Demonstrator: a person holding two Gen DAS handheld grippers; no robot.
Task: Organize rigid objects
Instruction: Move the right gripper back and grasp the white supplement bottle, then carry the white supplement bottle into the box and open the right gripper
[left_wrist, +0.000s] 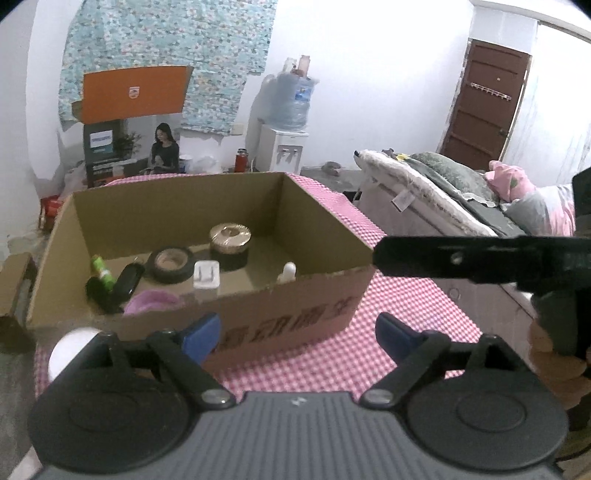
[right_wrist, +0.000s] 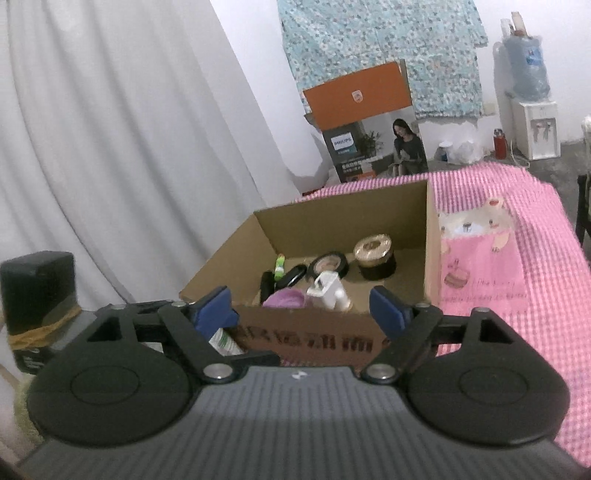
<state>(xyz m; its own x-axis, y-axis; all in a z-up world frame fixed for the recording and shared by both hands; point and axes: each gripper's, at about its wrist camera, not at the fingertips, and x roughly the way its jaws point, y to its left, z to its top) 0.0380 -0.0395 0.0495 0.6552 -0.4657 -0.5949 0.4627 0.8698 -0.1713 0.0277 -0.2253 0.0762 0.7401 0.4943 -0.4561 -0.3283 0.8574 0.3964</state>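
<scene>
Both the left gripper (left_wrist: 297, 332) and right gripper (right_wrist: 301, 308) have fingers spread wide, holding nothing. The cardboard box (left_wrist: 280, 314) sits near the counter's (left_wrist: 399, 325) far edge. Its near wall partly hides a purple item (left_wrist: 153, 300) and a white bottle (left_wrist: 288, 272).

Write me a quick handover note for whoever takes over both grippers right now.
Left gripper: open, empty, in front of the cardboard box.
Right gripper: open, empty, facing the same box.
In the box: gold-lidded jar, tape roll, white plastic piece, small white bottle, green tube, black flat item, purple item.
Done: those items are boxed.
Left: a white round object sits outside the box beside the left gripper; a green-and-white item shows by the right gripper's left finger. Check both.
</scene>
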